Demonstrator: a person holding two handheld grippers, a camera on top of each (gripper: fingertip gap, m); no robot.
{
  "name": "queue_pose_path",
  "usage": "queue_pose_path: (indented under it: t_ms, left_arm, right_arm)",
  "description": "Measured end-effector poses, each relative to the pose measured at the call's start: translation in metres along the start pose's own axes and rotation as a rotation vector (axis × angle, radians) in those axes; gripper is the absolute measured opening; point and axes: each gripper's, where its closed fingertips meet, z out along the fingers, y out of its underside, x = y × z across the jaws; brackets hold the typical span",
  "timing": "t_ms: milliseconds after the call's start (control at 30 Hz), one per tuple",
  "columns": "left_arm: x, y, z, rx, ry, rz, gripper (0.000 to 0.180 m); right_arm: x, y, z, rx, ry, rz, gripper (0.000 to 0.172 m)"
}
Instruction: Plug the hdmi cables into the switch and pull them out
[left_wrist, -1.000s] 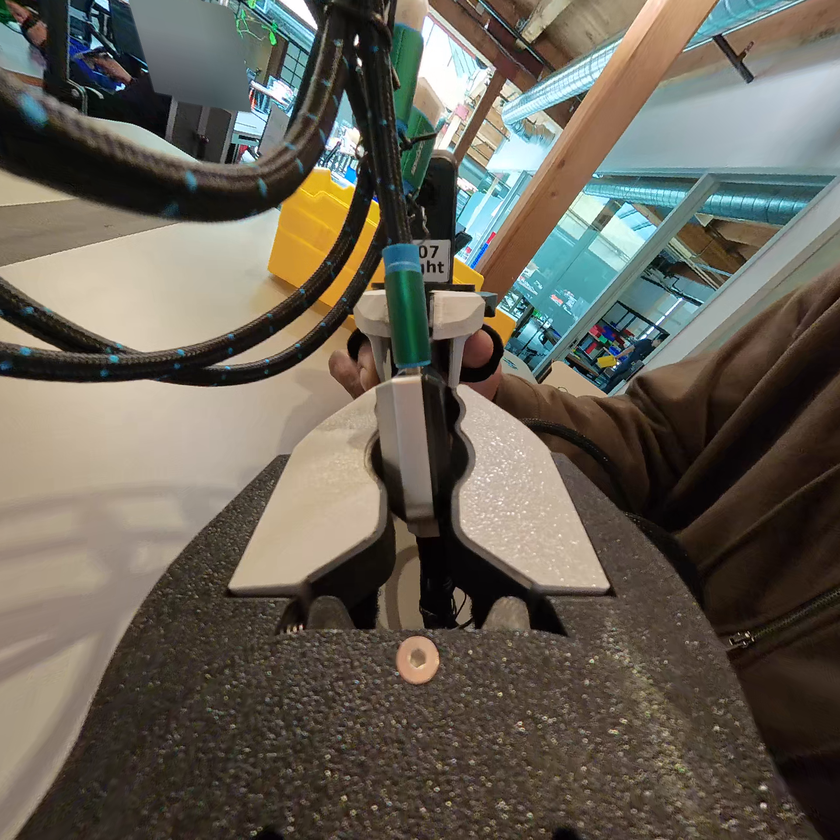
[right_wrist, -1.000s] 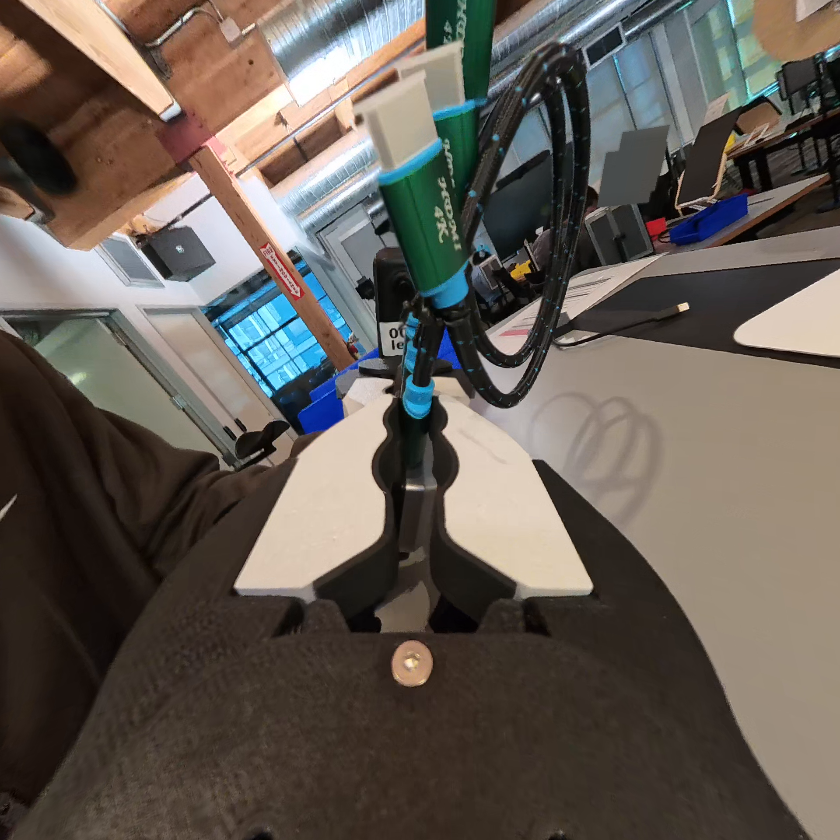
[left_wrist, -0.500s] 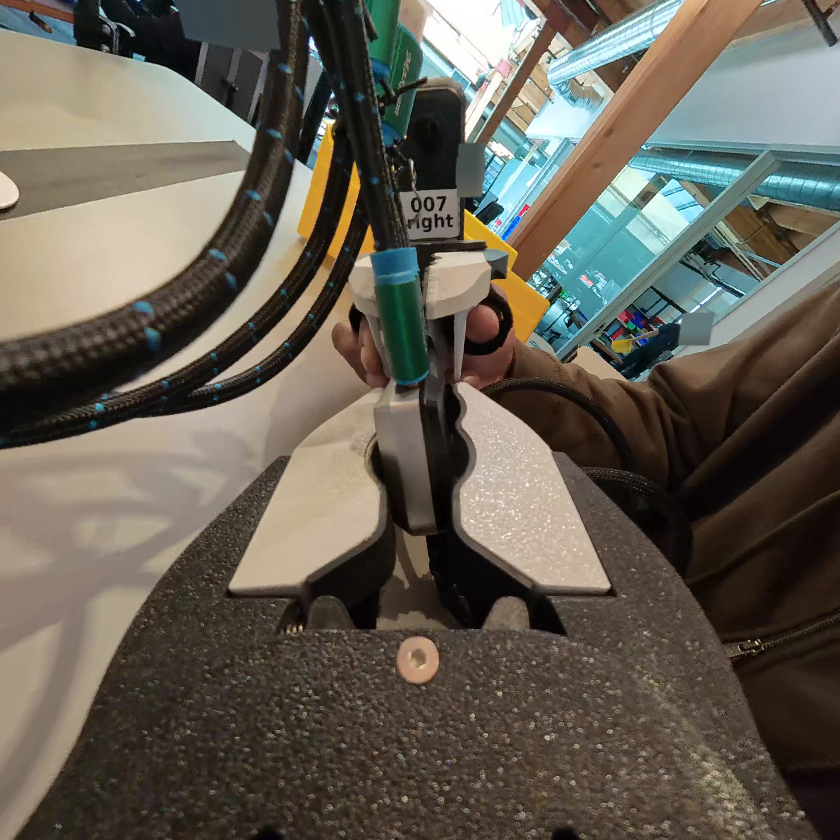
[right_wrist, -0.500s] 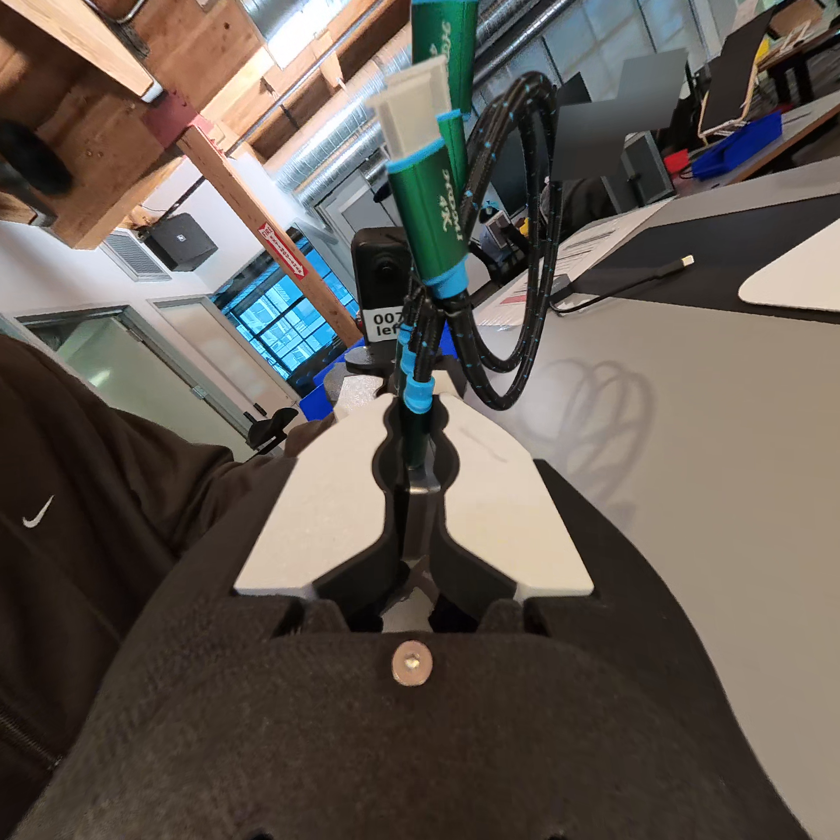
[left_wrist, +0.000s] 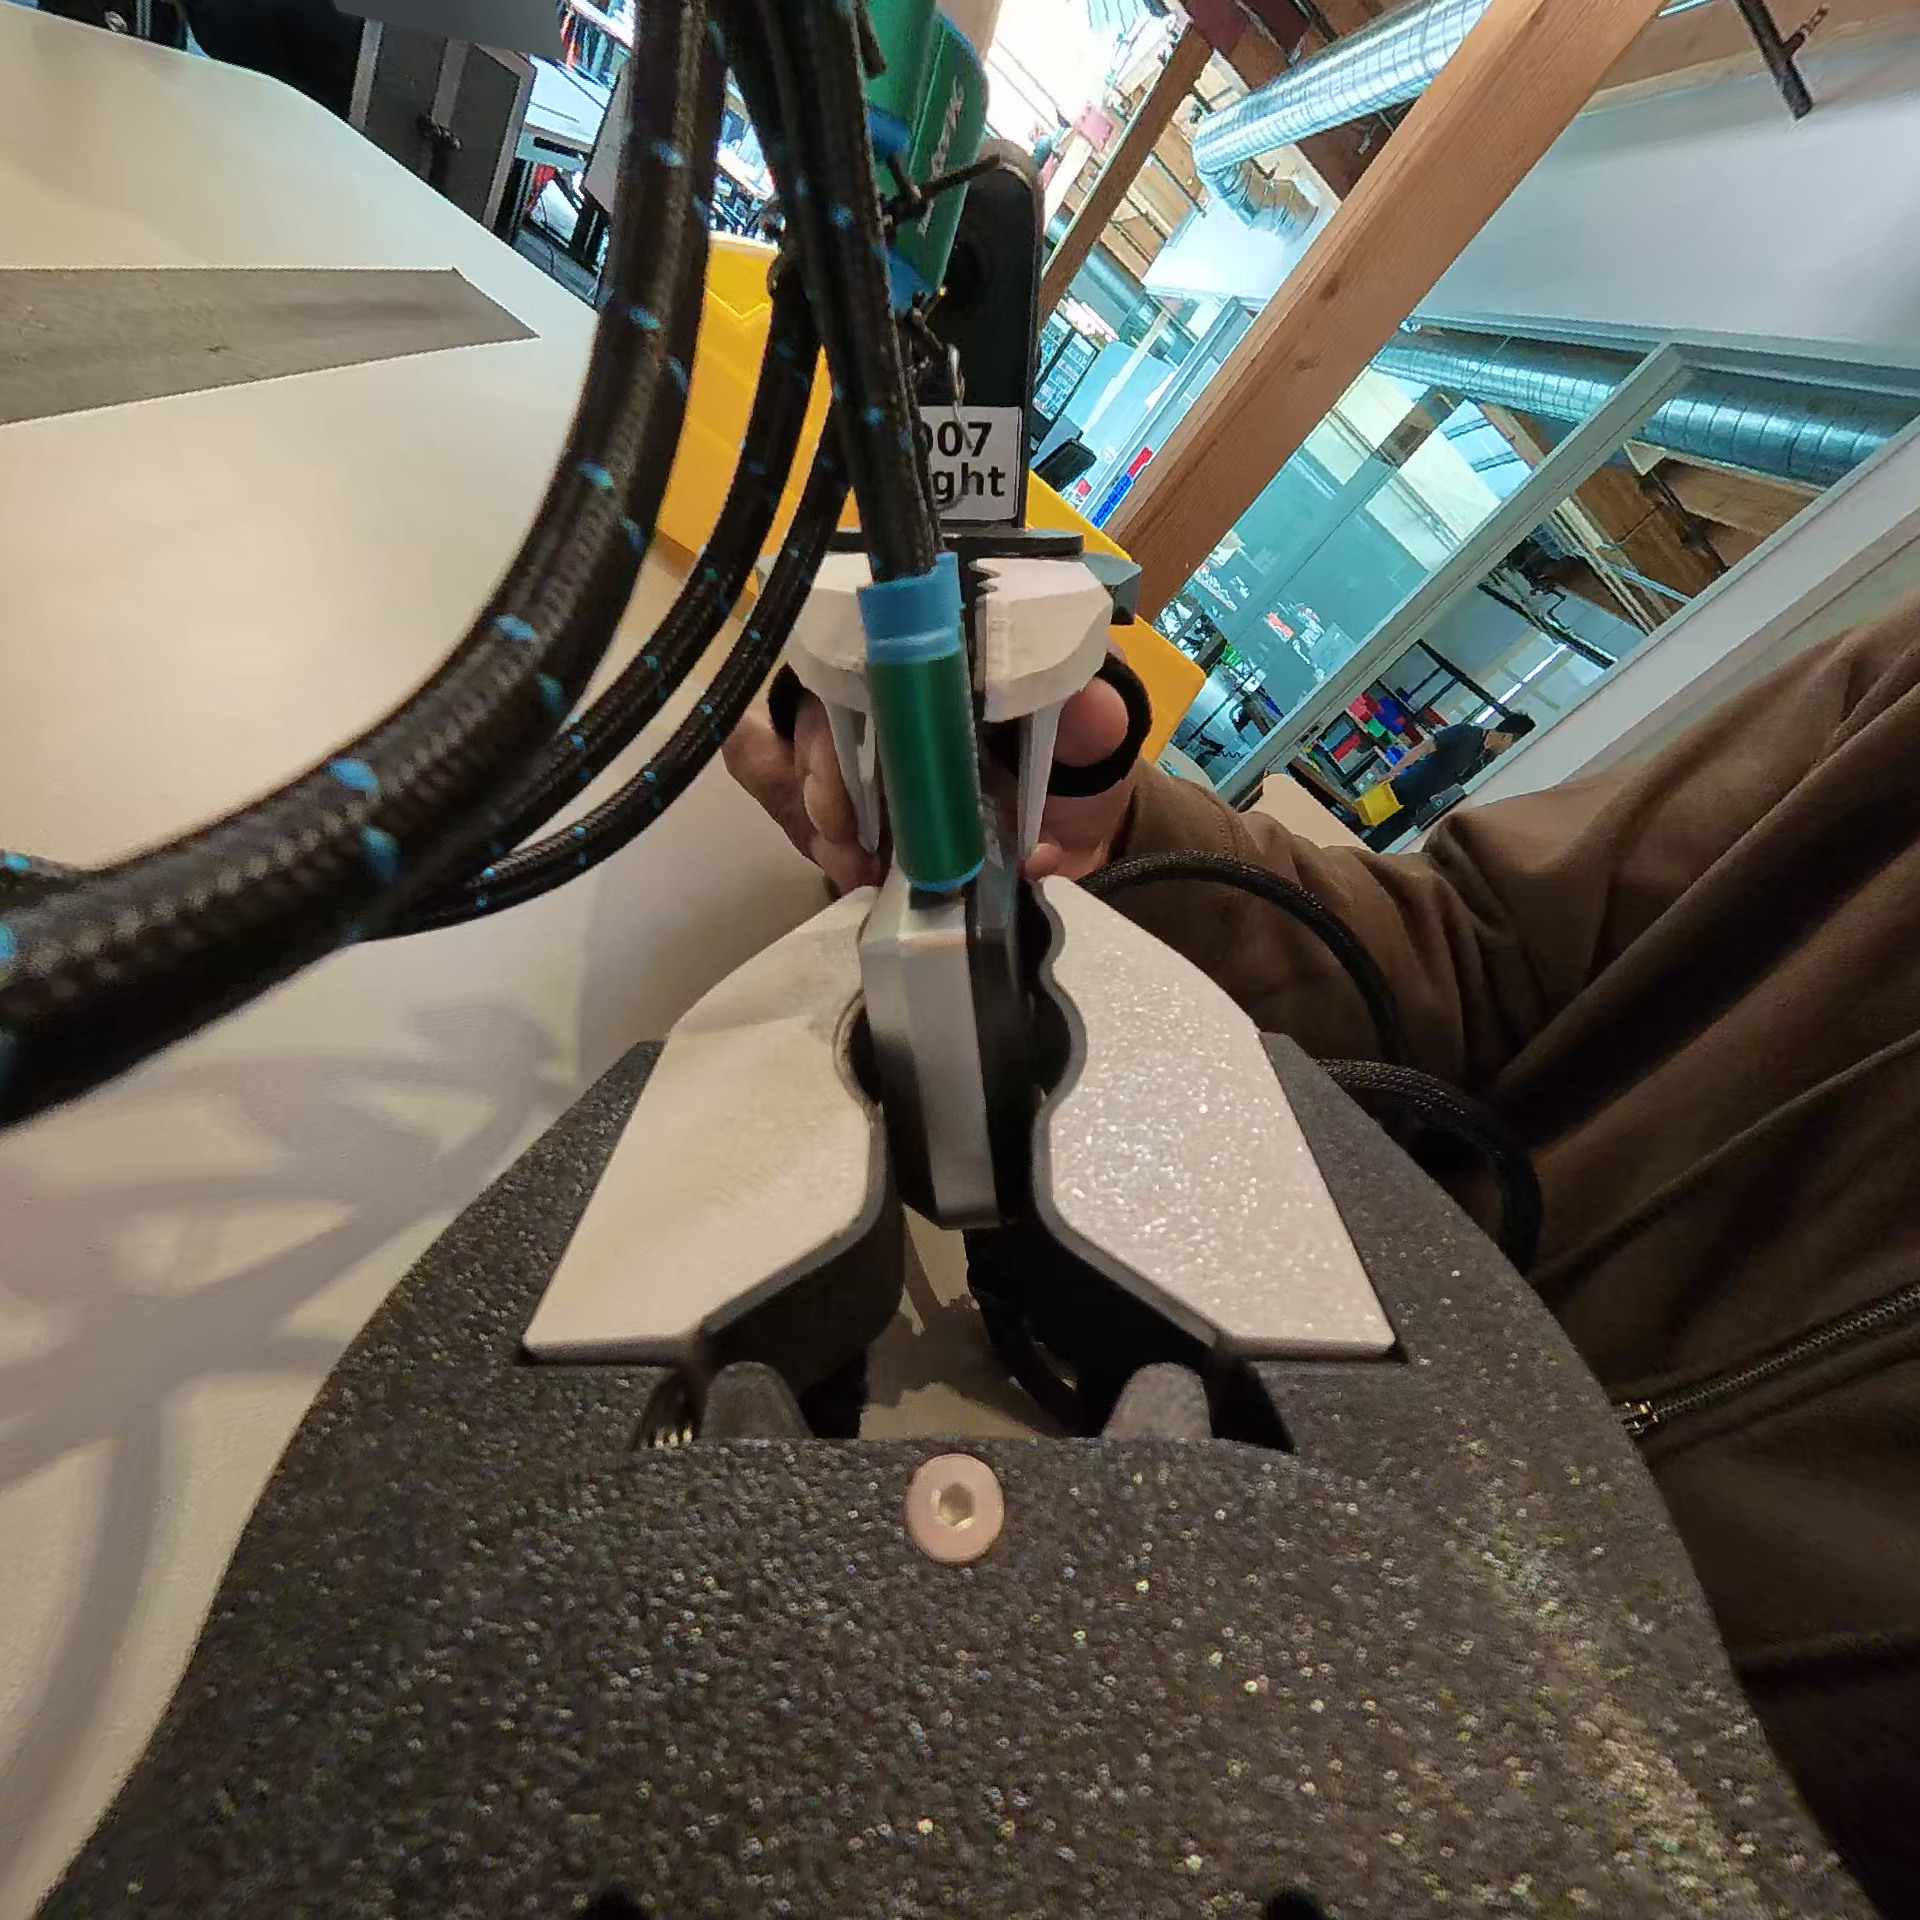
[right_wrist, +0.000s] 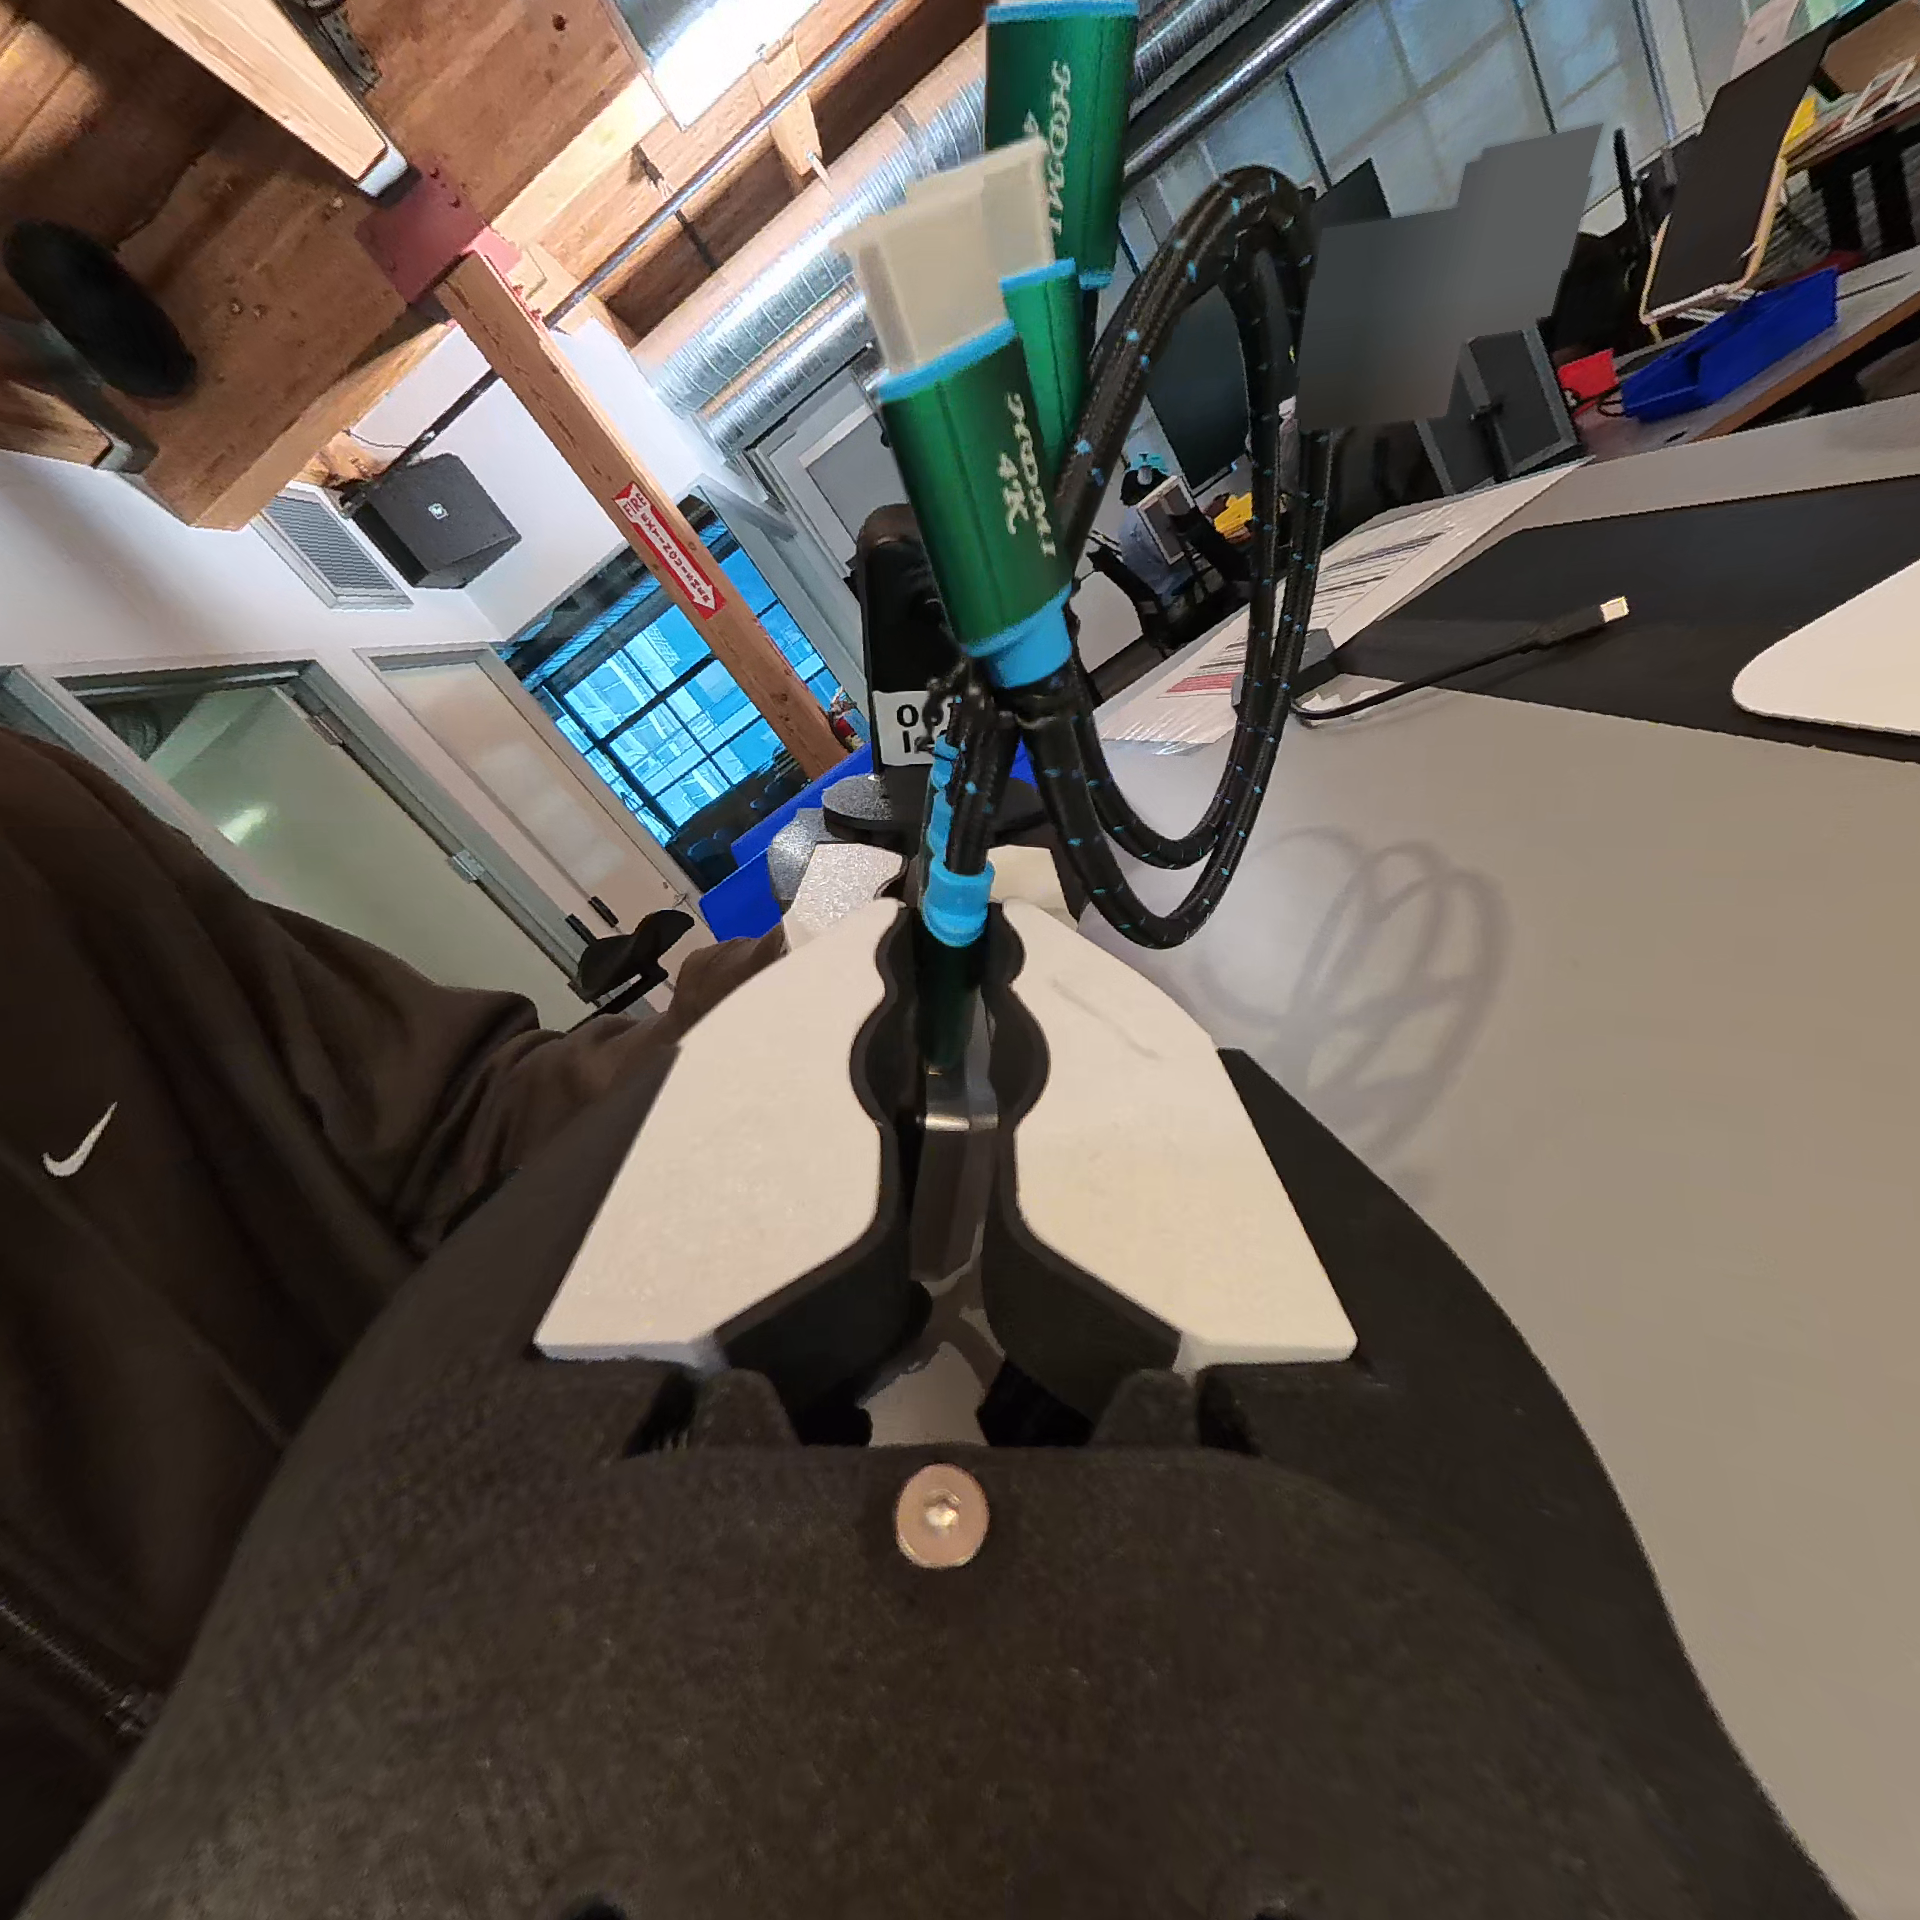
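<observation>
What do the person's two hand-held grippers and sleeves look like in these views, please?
Each hand-held gripper has a black, grainy body with a silver screw and two pale grey fingers lined in black. A black post with a white label rises from the right one. The person wears brown sleeves; a black zipped top bears a small white logo.

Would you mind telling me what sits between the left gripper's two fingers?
In the left wrist view, a grey cap on a green cable plug, clamped by the fingers.
</observation>
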Motion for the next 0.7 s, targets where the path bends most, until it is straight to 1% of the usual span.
queue_pose_path:
  t_ms: [267,367,467,533,700]
  left_arm:
    - [0.001,0.002,0.0,-0.017,0.005,0.004,0.023]
    - [0.004,0.003,-0.003,-0.007,0.012,0.003,0.023]
    - [0.004,0.006,-0.003,-0.022,0.001,0.002,0.023]
    - [0.002,0.006,-0.002,-0.026,-0.003,-0.005,0.023]
    - [0.004,0.005,-0.009,-0.002,0.003,-0.007,0.022]
  right_arm:
    - [-0.001,0.001,-0.001,-0.005,0.024,-0.046,0.011]
    - [-0.005,0.002,0.003,0.008,-0.011,-0.007,0.011]
    - [-0.003,0.005,0.001,-0.031,0.033,-0.068,0.011]
    - [0.0,0.003,0.0,-0.019,0.043,-0.062,0.011]
    - [-0.004,0.002,0.01,-0.008,0.04,-0.06,0.012]
